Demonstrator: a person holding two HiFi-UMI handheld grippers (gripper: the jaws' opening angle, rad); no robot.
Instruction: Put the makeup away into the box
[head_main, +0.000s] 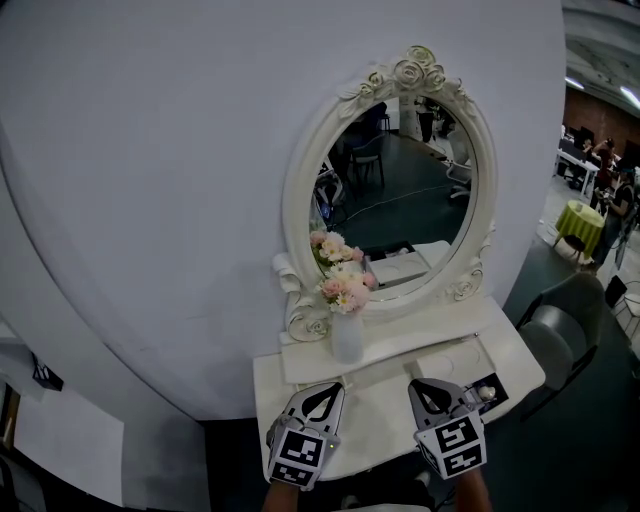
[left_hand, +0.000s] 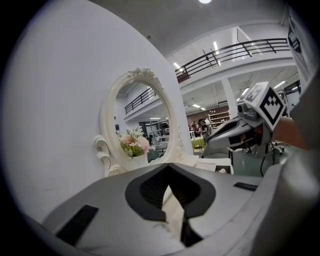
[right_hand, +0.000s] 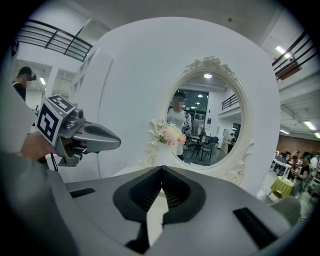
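A white shallow box (head_main: 455, 358) lies on the right part of the white vanity table (head_main: 400, 420). Just right of it sits a small dark packet with a pale makeup item (head_main: 487, 392) on it. My left gripper (head_main: 324, 388) hovers over the table's front left, shut and empty. Over the front right, close to the box and the dark packet, my right gripper (head_main: 429, 385) is also shut with nothing in it. In the left gripper view the jaws (left_hand: 168, 169) meet at the tip, and the right gripper (left_hand: 235, 132) shows beside them. The right gripper view shows closed jaws (right_hand: 161, 170) and the left gripper (right_hand: 87, 137).
An oval mirror (head_main: 395, 190) in an ornate white frame stands at the back of the table against a white curved wall. A white vase of pink flowers (head_main: 345, 300) stands on a raised shelf before it. A grey chair (head_main: 560, 330) stands to the right.
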